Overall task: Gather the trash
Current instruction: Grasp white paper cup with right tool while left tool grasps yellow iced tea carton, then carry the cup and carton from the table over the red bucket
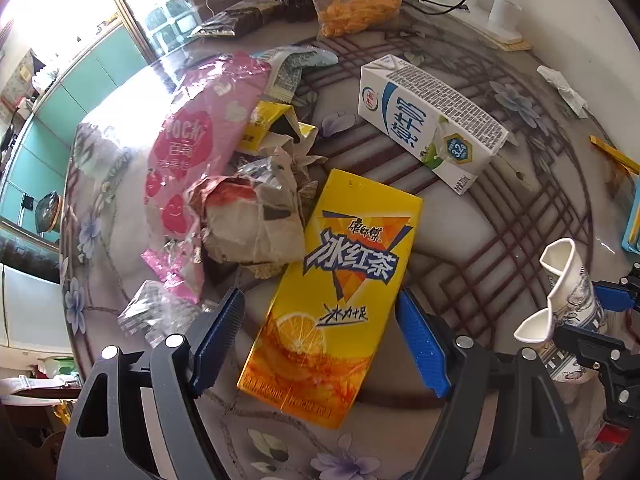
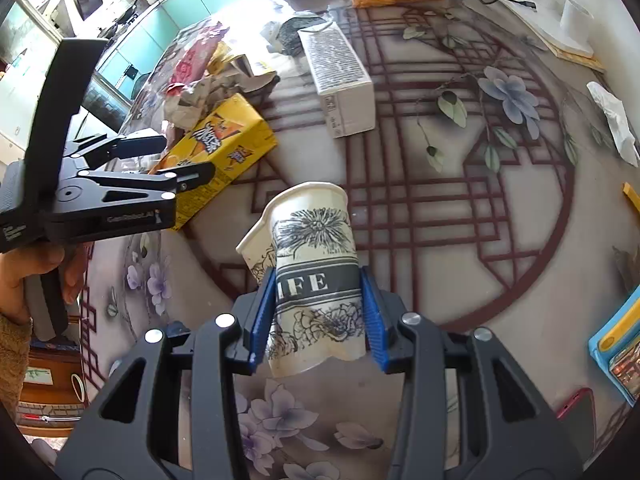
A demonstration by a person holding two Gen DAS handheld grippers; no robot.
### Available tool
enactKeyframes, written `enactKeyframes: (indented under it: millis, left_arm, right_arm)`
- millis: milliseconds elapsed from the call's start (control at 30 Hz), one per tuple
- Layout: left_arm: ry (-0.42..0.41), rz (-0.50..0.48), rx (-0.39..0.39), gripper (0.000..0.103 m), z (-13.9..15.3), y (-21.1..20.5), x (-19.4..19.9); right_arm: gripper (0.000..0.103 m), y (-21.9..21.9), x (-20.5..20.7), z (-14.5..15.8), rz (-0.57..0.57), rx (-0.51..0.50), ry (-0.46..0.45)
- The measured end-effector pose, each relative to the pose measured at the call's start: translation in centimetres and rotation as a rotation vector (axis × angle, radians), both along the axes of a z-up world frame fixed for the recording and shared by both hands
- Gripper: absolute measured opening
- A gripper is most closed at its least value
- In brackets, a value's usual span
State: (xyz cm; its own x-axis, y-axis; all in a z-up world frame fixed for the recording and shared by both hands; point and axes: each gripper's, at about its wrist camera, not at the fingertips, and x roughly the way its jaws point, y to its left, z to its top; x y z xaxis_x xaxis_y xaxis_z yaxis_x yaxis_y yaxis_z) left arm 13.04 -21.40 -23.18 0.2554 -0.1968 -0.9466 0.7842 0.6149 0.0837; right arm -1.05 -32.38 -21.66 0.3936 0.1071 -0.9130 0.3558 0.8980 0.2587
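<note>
Yellow was the colour of the tea carton (image 1: 332,300), which lay flat on the flowered tablecloth (image 1: 500,240) between the two blue fingers (image 1: 218,332) of the left gripper (image 1: 320,340). That claw was spread wide, one finger on each side of the carton, and neither finger touched it, so it had hold of nothing. Just beside the top left edge of the carton sat a crumpled paper wrapper (image 1: 256,220), and next to that lay a pink snack bag (image 1: 200,152). A white milk carton (image 1: 432,120) lay on its side a little farther back on the table, apart from the yellow one. A bag of orange snacks (image 1: 356,4) stood near the far edge. The right gripper (image 2: 318,312) was squeezed tight around a squashed paper cup (image 2: 312,264) with dark flowers drawn on it. Its blue pads (image 2: 264,320) pressed into both sides of the cup, and the cup's bent rim pointed away from the claw, up off the table. In the right wrist view the left gripper (image 2: 176,160) hung over the near end of the yellow carton (image 2: 224,144), with a hand (image 2: 36,264) gripping its handle. A crumpled white tissue (image 2: 616,120) lay far off to the right side of the table.
</note>
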Motion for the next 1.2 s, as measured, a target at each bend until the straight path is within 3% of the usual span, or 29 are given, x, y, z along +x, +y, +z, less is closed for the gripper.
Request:
enactKeyframes:
  millis: [233, 333, 633, 1000, 1200]
  left_arm:
    - [0.037, 0.022, -0.023, 0.074, -1.0, -0.9, 1.0]
    - [0.039, 0.01, -0.034, 0.064, -1.1, -1.3, 1.0]
    - [0.008, -0.051, -0.072, 0.059, -0.5, -0.9, -0.8]
    - [0.028, 0.082, -0.196, 0.057, 3.2, 5.4, -3.4]
    - [-0.031, 0.124, -0.224, 0.057, 5.1, 8.2, -5.5]
  right_arm:
    - [0.04, -1.0, 0.2, -0.4, -0.023, 0.0, 0.015]
    - [0.04, -1.2, 0.3, -0.5, -0.03, 0.0, 0.016]
    - [0.04, -0.6, 0.5, -0.2, -0.023, -0.008, 0.016]
    - [0.04, 1.1, 0.5, 1.6, 0.007, -0.026, -0.021]
    - [0.04, 2.7, 0.6, 2.5, 0.037, -0.036, -0.036]
